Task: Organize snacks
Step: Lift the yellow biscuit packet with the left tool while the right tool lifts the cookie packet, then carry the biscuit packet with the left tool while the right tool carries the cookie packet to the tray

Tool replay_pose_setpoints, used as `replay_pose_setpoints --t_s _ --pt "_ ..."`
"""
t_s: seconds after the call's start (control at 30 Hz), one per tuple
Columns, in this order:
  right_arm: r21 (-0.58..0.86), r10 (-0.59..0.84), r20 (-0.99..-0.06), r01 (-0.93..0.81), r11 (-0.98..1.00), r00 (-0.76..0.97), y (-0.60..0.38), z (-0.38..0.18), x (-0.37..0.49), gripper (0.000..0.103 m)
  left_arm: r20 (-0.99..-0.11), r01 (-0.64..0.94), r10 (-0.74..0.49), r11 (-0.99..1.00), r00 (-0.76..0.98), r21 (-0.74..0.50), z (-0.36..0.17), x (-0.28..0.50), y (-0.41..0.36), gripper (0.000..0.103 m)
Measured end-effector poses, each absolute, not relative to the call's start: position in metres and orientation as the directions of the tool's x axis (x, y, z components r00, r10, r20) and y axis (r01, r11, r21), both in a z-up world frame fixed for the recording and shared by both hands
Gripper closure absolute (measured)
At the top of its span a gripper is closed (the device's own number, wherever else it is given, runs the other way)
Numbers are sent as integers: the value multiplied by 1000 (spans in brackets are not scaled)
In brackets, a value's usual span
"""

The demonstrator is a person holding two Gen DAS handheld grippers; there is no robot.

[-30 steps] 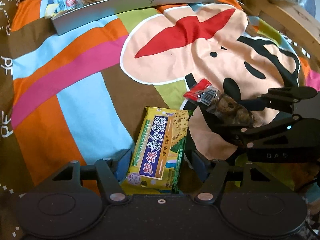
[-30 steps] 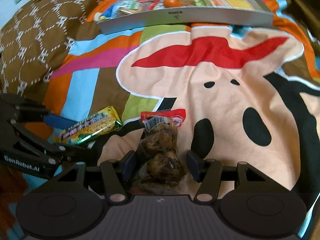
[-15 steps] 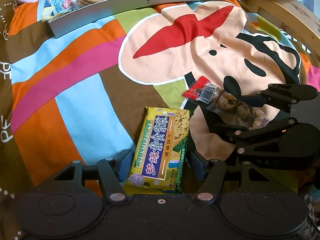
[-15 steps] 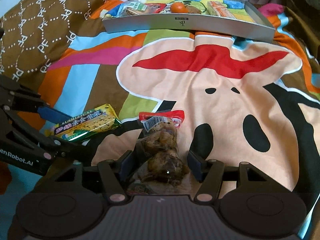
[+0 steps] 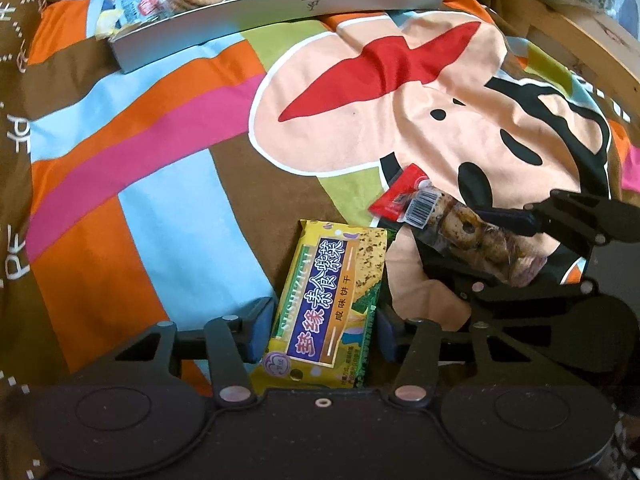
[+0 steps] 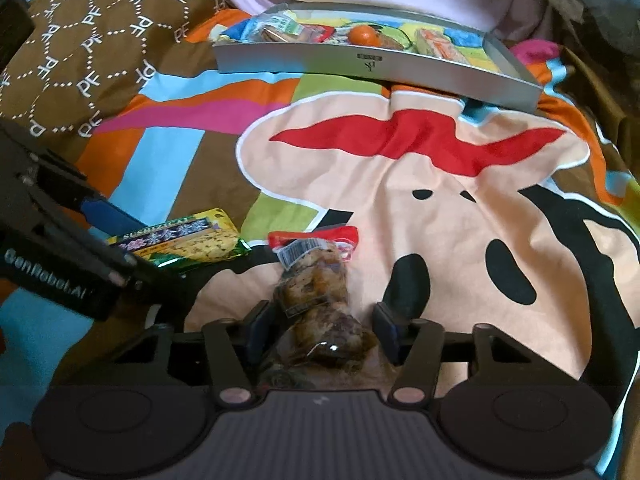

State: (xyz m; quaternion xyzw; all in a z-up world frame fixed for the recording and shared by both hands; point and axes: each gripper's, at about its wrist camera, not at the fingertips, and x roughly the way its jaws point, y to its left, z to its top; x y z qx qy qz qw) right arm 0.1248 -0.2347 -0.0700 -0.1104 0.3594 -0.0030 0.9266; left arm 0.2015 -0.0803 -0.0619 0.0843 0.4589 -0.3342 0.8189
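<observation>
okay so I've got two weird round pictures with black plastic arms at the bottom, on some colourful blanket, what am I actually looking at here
These are two handheld claws, one in each of a person's hands, each with a wide-angle camera looking along its fingers. One picture looks out from the left claw, closing around a yellow biscuit packet. The other looks out from the right claw, closing around a clear bag of brown snacks with a red top. Both packets lie on a cartoon-print blanket. Farther back sits a grey tray already holding snacks and a small orange.

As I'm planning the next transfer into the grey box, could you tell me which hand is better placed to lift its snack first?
Probably the left: the left gripper has jaws closing snugly around the yellow cracker packet, while the right gripper is closing with a gap beside its clear snack bag.
</observation>
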Motion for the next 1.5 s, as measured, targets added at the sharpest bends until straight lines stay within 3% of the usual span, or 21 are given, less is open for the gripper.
replay_pose_setpoints --t_s 0.73,1.5 --pt "-228 -123 -615 -26 973 779 -228 -70 107 45 -780 458 -533 812 329 -361 -57 197 -60 52" --pt "-373 -202 -529 -12 928 824 -220 -65 99 45 -701 445 -613 776 365 -447 -49 187 -56 54"
